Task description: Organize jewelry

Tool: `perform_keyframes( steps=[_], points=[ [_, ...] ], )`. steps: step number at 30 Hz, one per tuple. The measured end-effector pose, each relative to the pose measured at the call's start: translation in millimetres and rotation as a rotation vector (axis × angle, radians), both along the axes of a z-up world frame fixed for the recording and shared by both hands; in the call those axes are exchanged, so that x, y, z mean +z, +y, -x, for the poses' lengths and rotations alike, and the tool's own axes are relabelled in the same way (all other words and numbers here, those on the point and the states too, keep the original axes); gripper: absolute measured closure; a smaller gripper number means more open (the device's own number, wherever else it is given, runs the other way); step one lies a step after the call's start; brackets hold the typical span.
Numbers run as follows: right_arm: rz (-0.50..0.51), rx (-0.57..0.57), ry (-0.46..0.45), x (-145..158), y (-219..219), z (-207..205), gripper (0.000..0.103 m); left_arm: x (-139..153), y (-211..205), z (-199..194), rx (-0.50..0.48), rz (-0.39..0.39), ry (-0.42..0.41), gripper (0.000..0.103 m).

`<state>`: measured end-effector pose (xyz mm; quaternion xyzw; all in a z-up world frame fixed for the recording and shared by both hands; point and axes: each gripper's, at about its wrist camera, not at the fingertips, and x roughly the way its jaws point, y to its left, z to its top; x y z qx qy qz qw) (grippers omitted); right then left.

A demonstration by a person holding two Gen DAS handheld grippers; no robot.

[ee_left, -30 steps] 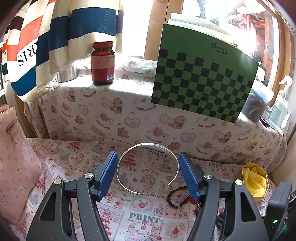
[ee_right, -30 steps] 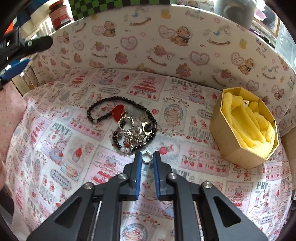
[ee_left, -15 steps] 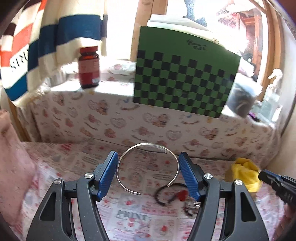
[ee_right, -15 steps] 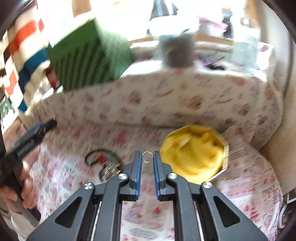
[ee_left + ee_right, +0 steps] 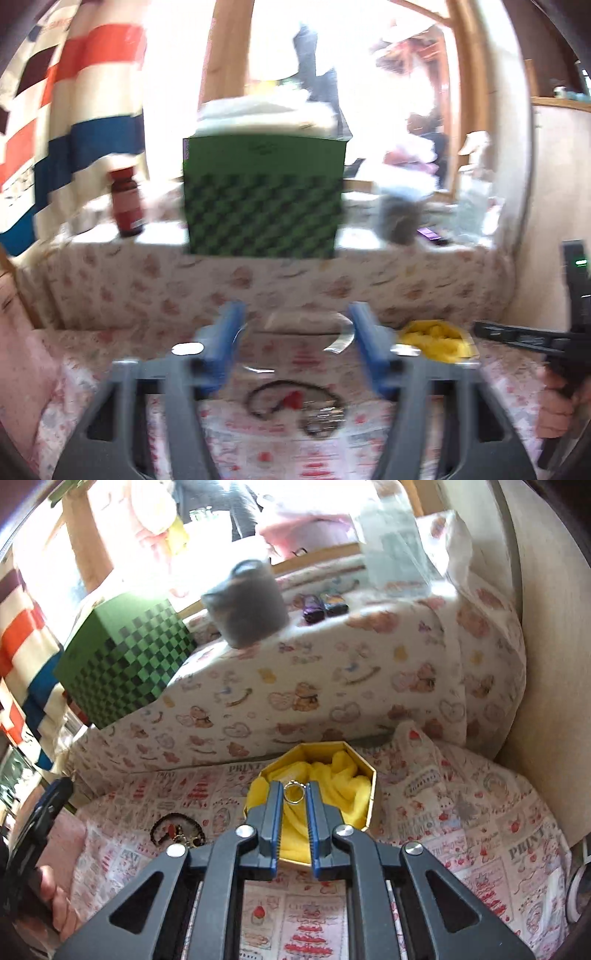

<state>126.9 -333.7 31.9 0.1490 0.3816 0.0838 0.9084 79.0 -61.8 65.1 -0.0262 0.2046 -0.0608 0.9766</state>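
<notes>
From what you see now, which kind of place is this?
Probably a home corner by a window: a ledge draped in bear-print cloth, a striped towel hanging at one side, a pill bottle on the ledge.

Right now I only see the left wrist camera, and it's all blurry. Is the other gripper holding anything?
Observer: Yes. The right gripper is shut on a small silver ring, pinched at its fingertips.
Operator: Is it near the yellow box?
Observer: Very near. In the right wrist view the ring sits in front of the yellow cloth inside the octagonal box, seemingly above it.
Operator: Is any jewelry in the box already?
Observer: None that I can see, only the cloth. The black bead bracelet lies on the printed sheet, left of the box.
</notes>
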Motion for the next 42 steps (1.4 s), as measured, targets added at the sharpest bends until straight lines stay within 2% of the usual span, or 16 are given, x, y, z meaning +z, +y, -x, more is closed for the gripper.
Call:
perform_keyframes(
  steps=[5,10,15,20,24,28,30,34,36,42],
  points=[
    [-0.053,0.008,-0.001,1,-6,1,0.092,4,-47,-25,-0.084,-0.02,0.068,0.059],
    [-0.059,0.013,0.058,-17,-8,-9,0.092,-1,-86,-49,-0.159,-0.001,0.153,0.06],
    [-0.063,0.01,0.086,-26,-11,-16,0.092,-12,-103,-63,-0.166,-0.002,0.21,0.06],
    [-0.07,0.005,0.108,-34,-12,-21,0.09,-24,-95,-62,-0.146,-0.015,0.224,0.06],
    [-0.079,-0.007,0.084,-28,-14,-17,0.08,-33,-76,-55,-0.102,-0.071,0.234,0.06],
    [-0.083,-0.005,0.049,-16,-14,-10,0.08,-41,-50,-47,-0.055,-0.124,0.262,0.05],
    [-0.075,0.006,0.031,-11,-10,-6,0.075,-47,-35,-44,-0.039,-0.145,0.295,0.04],
    [-0.028,0.018,0.003,-5,0,0,0.072,-62,-17,-38,-0.072,-0.152,0.387,0.039],
    [-0.013,0.023,0.001,-5,4,0,0.069,-75,-16,-36,-0.088,-0.157,0.46,0.039],
    [0.027,0.019,0.019,-12,9,-3,0.069,-104,-25,-41,-0.113,-0.099,0.628,0.034]
  ],
)
